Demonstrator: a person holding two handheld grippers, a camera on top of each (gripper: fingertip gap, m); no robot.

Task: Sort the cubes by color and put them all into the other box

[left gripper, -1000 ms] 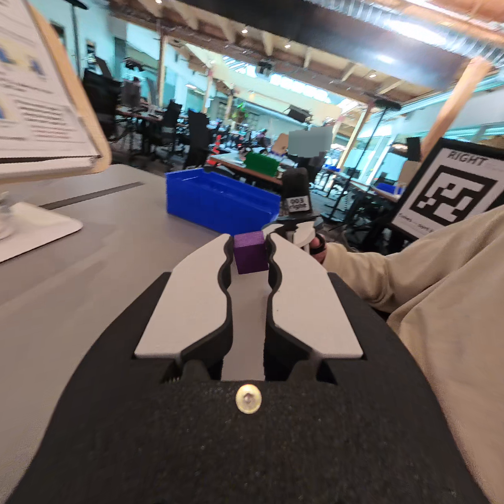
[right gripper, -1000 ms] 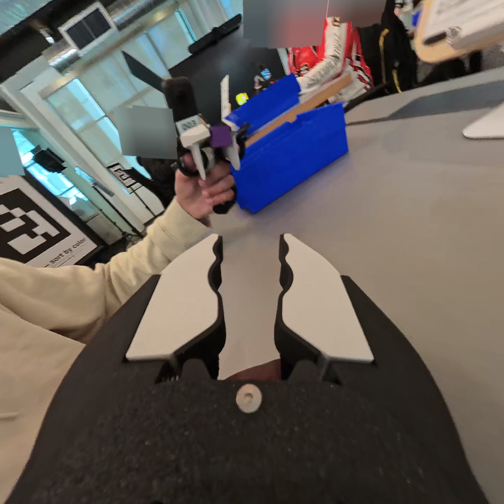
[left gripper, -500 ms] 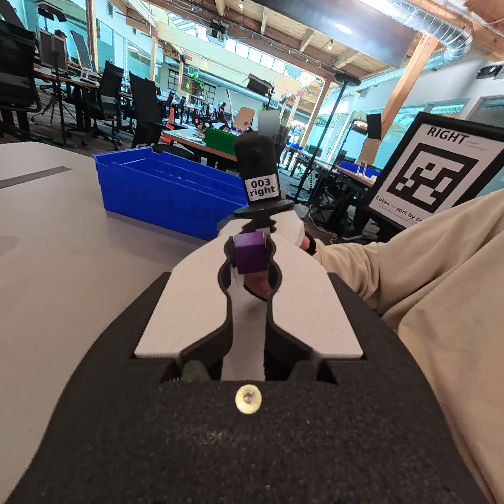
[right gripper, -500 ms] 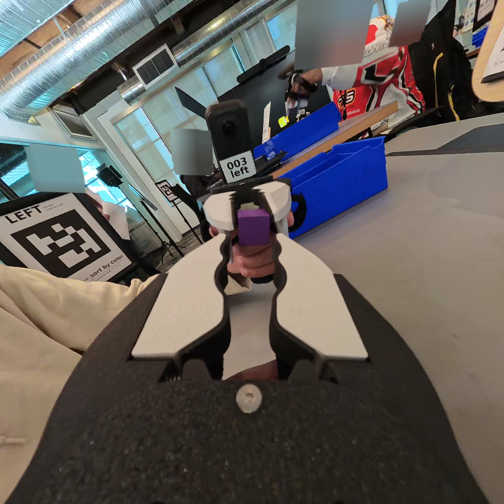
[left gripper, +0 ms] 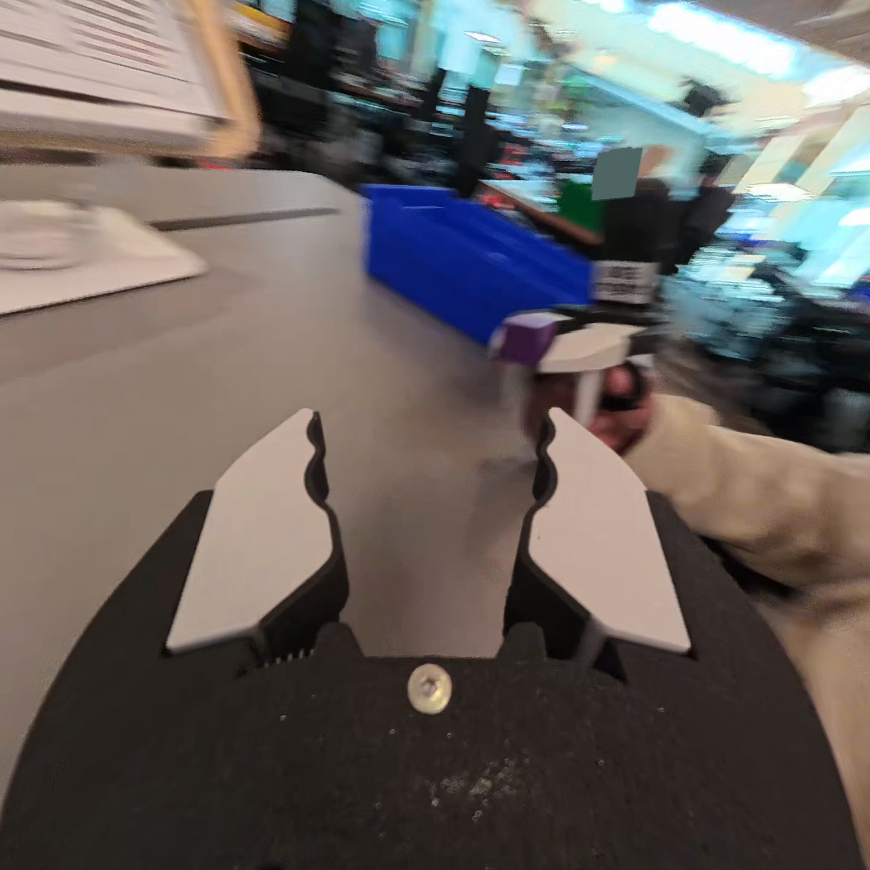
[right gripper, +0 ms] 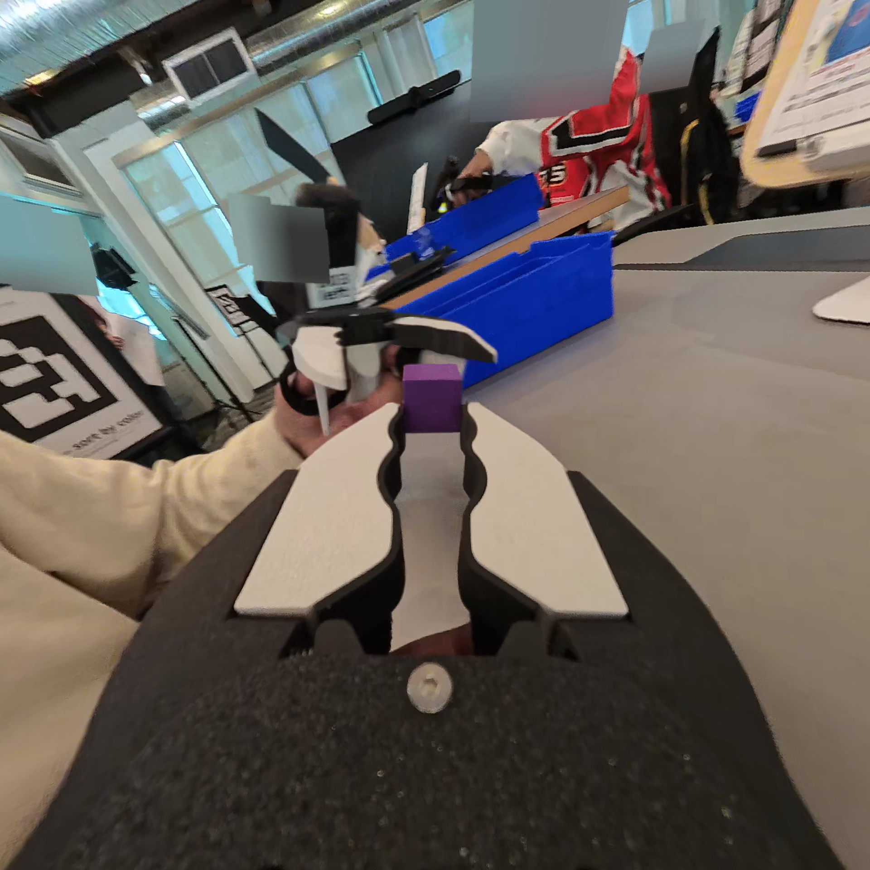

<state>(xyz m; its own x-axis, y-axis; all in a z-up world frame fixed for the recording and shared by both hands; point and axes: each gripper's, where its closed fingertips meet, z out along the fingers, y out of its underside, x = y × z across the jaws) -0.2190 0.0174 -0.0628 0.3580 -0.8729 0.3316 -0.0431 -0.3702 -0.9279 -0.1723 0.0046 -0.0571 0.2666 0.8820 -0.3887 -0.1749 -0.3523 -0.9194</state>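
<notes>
Surface [right gripper: 706, 423]: grey, broad, carrying the bin; bare between bin and both tools, which leaves room for a mid-air exchange over it.

Blue box [right gripper: 532, 306]: open bin with inner dividers, standing on the surface beyond the tools; the dividers probably serve to keep colours apart. Whether it is the source or the destination cannot be told. Also in the left wrist view [left gripper: 461, 268], blurred.

Right hand-held gripper [right gripper: 432, 414]: fingers drawn in on the purple cube, pinching it at the tips, held level above the surface just in front of the box. Judged to be the carrier for the next placement. A second earlier it was spread and empty; half a second earlier it was closing around the cube while the other tool held it.

Left hand-held gripper [left gripper: 430, 423]: fingers spread wide, nothing between them. It previously clamped the cube; it has since released and swung aside, the blur suggesting fast motion. The handover is complete.

Purple cube [right gripper: 432, 398]: small, square-faced, clear of the surface, gripped on two opposite sides; seen off to the right in the left wrist view [left gripper: 525, 341]. Formerly in the left tool, now in the right.
</notes>
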